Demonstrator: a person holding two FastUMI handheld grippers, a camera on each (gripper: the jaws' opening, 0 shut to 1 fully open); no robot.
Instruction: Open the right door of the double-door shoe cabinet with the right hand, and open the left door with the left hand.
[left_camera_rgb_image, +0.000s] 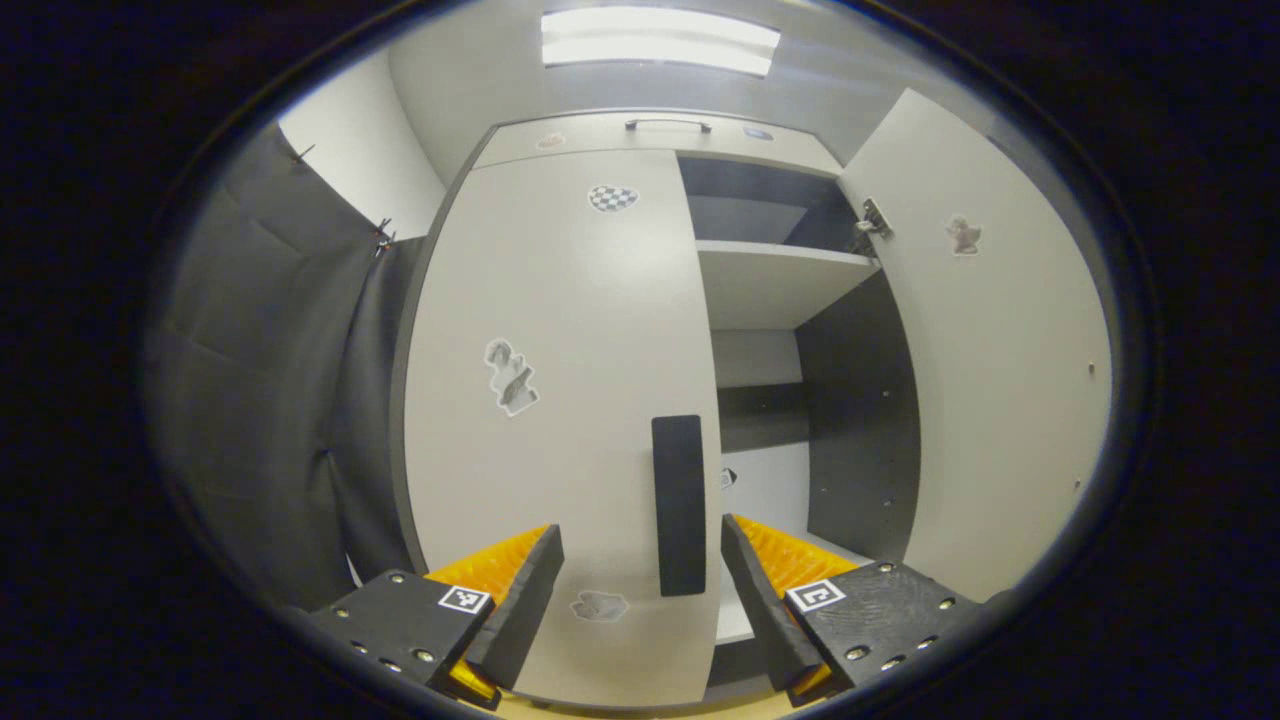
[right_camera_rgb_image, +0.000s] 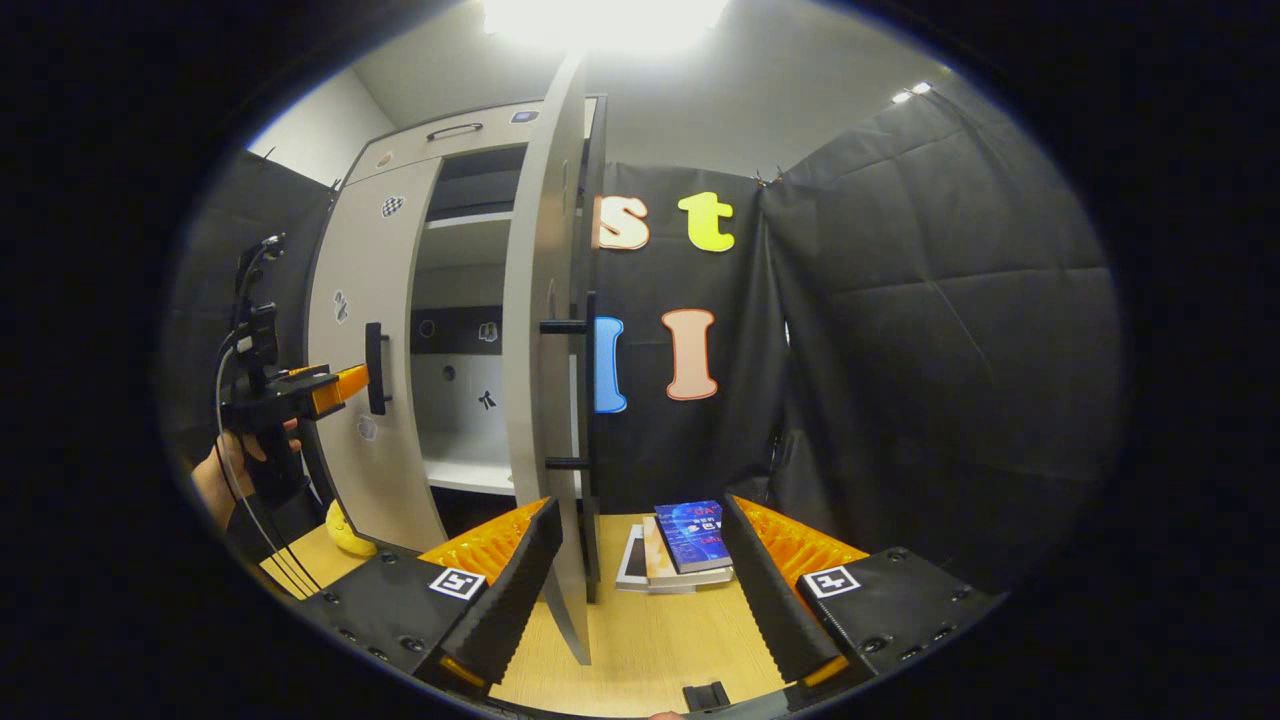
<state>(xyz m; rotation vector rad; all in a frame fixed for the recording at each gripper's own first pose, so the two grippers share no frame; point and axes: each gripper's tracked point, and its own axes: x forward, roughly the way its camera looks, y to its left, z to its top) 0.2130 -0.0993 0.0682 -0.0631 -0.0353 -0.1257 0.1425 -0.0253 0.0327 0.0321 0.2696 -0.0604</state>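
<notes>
A: How do the jaws stand?

B: Both released. The left gripper (left_camera_rgb_image: 640, 590) has its jaws spread either side of the dark handle (left_camera_rgb_image: 679, 505) on the left door (left_camera_rgb_image: 560, 380), near it but not closed on it. The right gripper (right_camera_rgb_image: 635, 590) is spread too, holding nothing, with the edge of the right door (right_camera_rgb_image: 545, 330) between its jaws.

A: So which step?

B: The right door stands swung open, shelves (left_camera_rgb_image: 770, 280) showing. The left door looks shut. I'd judge the left-hand step is in hand.

A: Next?

B: Move in, clench on the handle, then pull along the hinge arc.
</notes>
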